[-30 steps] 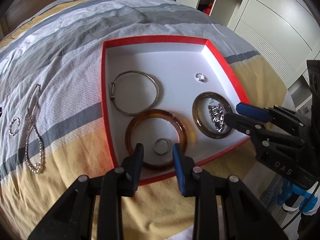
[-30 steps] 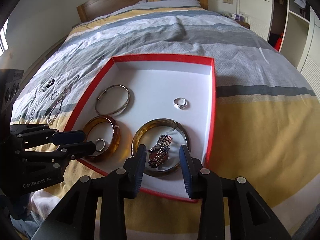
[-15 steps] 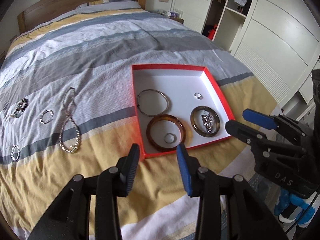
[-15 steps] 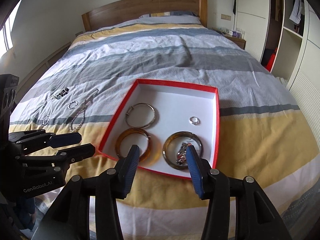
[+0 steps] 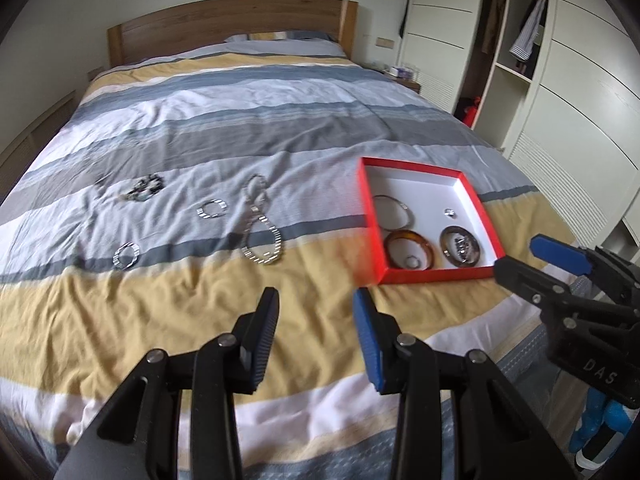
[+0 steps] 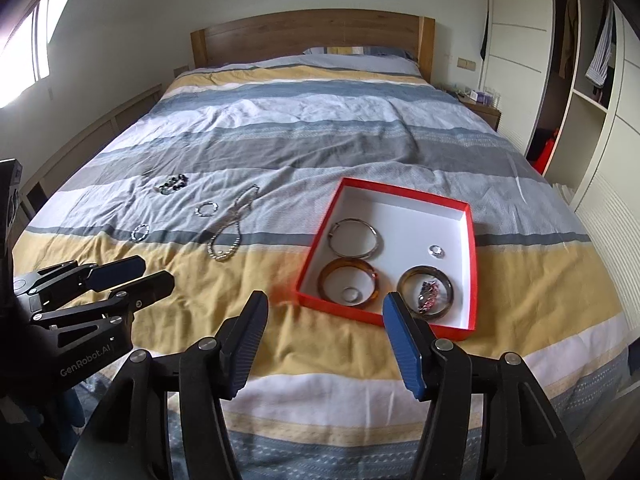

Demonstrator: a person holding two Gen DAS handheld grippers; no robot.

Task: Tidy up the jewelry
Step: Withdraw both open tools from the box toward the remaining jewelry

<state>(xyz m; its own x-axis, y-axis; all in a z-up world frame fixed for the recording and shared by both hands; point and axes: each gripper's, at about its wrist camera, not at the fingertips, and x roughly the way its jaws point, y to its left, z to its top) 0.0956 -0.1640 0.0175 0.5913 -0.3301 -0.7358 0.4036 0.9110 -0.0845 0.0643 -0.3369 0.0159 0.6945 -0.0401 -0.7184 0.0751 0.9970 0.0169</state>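
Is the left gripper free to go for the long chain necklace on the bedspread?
Probably yes. The left gripper is open and empty, the long chain necklace lies exposed ahead of it, with only bare bedspread between.

Lighting: soft, even daylight; bright window (image 6: pixel 24 40) blown out upper left of right wrist view. Shadows: faint. Distortion: strong fisheye curvature, dark vignetted corners. Sharpness: slight motion blur on red tray (image 5: pixel 370 240) edge.

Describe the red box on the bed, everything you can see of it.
The red box is a shallow, open, rectangular tray, cardboard by the look, red outside and on the rim, white inside. It lies flat on the striped duvet near the foot of the bed. Inside lie a thin metal bangle, two brownish bangles, small rings and a small metal piece. Neither gripper touches it.
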